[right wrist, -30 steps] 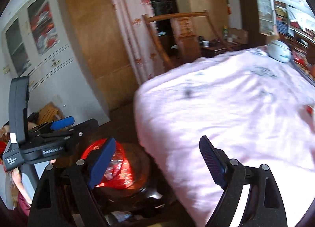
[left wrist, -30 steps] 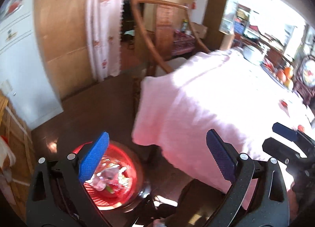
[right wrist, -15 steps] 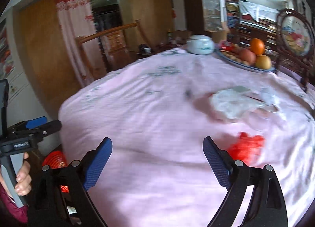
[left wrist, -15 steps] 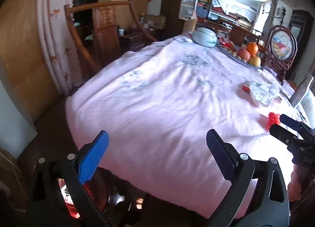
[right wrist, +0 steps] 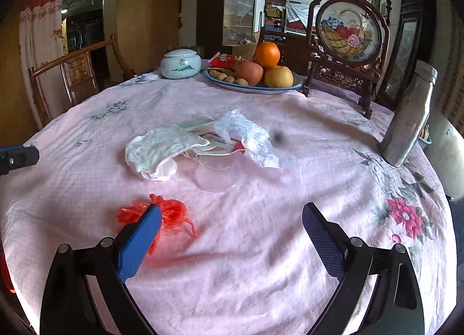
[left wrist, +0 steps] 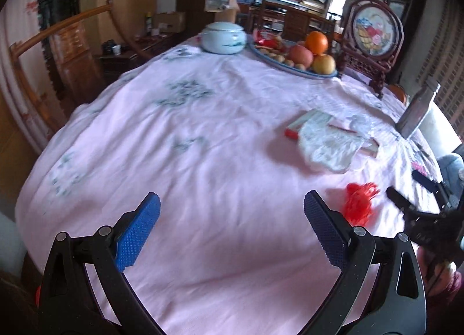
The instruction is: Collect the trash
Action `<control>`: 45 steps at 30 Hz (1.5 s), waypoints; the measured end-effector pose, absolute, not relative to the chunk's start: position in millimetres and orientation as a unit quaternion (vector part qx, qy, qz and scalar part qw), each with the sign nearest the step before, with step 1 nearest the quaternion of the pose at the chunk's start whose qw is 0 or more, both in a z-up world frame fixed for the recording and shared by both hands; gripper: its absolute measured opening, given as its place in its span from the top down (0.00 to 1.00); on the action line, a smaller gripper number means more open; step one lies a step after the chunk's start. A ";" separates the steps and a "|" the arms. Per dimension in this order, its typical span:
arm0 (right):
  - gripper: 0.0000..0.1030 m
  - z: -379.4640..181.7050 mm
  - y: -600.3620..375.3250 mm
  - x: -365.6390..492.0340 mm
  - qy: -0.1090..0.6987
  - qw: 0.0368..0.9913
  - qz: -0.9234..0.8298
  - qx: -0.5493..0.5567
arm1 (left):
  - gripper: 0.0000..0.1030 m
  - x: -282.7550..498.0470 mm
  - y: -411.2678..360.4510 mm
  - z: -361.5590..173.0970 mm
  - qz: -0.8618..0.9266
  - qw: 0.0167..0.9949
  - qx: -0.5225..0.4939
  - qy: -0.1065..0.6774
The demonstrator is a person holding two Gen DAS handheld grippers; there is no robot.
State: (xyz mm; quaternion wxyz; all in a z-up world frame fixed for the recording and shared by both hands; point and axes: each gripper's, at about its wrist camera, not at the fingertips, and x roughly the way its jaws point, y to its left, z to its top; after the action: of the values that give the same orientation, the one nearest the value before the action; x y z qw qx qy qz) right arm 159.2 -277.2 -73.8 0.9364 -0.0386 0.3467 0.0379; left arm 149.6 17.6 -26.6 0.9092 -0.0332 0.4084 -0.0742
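- The left gripper [left wrist: 232,226] is held above the near edge of the pink tablecloth [left wrist: 203,160], its blue pads spread wide with only cloth seen between them.
- The right gripper [right wrist: 232,230] is likewise spread wide and nothing is pinched; its jaws have just been opening further, with bare cloth between them.
- A red plastic mesh scrap [right wrist: 171,214] lies on the cloth near the table's edge — in the right wrist view it is partly covered by the right gripper's left pad, though contact cannot be judged from the picture.
- In the left wrist view the same red scrap [left wrist: 359,204] is seen just to the right of the left gripper's right pad, with the right gripper [left wrist: 406,189] beyond it.
- Farther in, a crumpled white plastic bag [right wrist: 162,152] is found beside a small flat box [right wrist: 197,124] and a clear crinkled wrapper [right wrist: 246,134]; a clear plastic lid [right wrist: 216,174] lies just in front of them.
- A metal flask [right wrist: 409,120] stands upright at the right side of the table.
- At the far side a plate of fruit [right wrist: 255,86], a pale lidded jar [right wrist: 181,63] and a round framed embroidery screen [right wrist: 348,33] are set — all well apart from the trash.
- A wooden chair [right wrist: 75,73] is placed at the table's left.
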 end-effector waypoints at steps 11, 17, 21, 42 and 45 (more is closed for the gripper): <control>0.07 -75.8 -302.3 170.9 0.362 0.932 -0.002 0.004 | 0.07 214.1 -78.1 -38.0 -0.124 0.905 0.001 0.407; 0.07 -81.2 -327.5 179.2 0.385 0.920 -0.024 0.062 | 0.07 237.3 -84.6 -59.9 -0.141 0.886 -0.042 0.439; 0.07 -85.1 -335.2 182.6 0.396 0.914 -0.026 0.088 | 0.07 251.0 -84.8 -71.5 -0.150 0.878 -0.060 0.451; 0.07 -86.4 -341.6 182.1 0.403 0.907 -0.021 0.120 | 0.07 249.9 -28.0 -64.1 -0.141 0.879 -0.141 0.433; 0.07 -85.2 -342.4 181.0 0.400 0.909 -0.023 0.119 | 0.07 252.6 -62.5 -69.2 -0.211 0.859 -0.108 0.454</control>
State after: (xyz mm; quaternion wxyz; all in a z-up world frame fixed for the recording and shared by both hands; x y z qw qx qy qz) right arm 181.0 -342.4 -85.2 0.9086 0.1193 0.3995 -0.0229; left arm 252.6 -62.5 -69.2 0.8591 -0.1084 0.4537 -0.2107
